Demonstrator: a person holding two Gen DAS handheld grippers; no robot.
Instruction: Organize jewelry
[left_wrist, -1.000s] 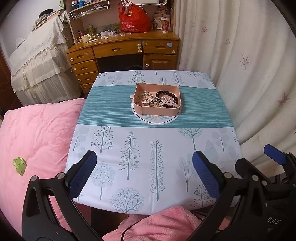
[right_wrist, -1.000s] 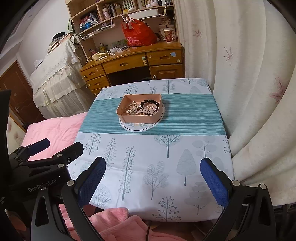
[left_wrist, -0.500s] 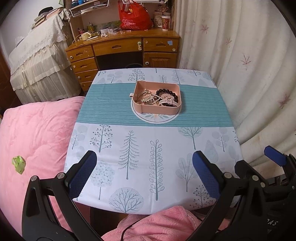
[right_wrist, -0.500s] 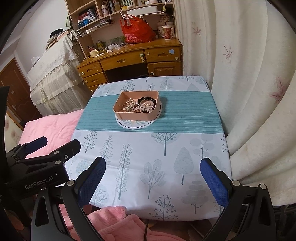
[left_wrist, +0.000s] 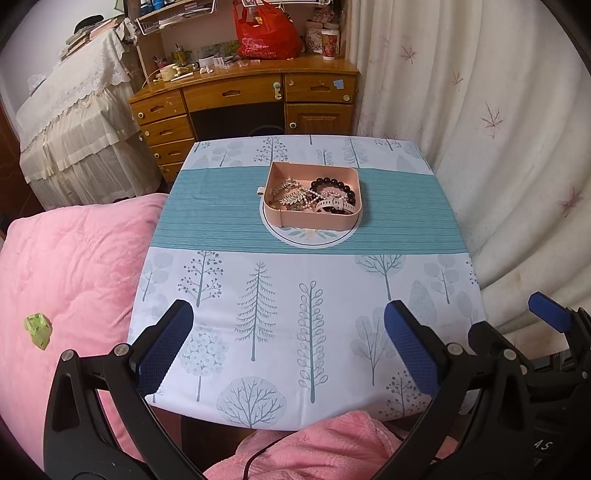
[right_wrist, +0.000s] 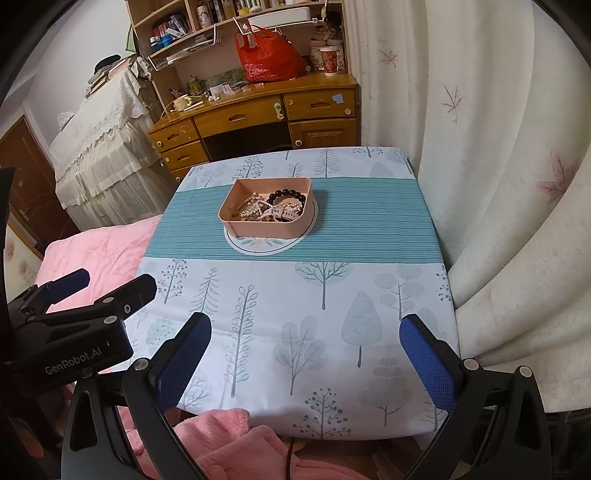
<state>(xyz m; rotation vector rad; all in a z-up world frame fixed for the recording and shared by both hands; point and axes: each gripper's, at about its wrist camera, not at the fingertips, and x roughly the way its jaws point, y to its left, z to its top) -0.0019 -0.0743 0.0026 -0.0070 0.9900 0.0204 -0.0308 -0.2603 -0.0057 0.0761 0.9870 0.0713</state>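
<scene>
On the tree-print table (left_wrist: 280, 295), the jewelry tray (left_wrist: 314, 218) sits well beyond both spread, empty tongs (left_wrist: 288, 347).

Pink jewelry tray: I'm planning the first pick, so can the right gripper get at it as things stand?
Probably yes. The right gripper is open, and only bare tablecloth lies between it and the pink tray.

My left gripper (left_wrist: 288, 341) had matt black plastic arms and blue textured pads (left_wrist: 410, 345). The tablecloth (left_wrist: 280, 295) was smooth printed cloth, the tray (left_wrist: 314, 218) matt pink plastic, the beads (left_wrist: 334, 184) glossy, the desk (left_wrist: 240, 92) varnished wood.
</scene>
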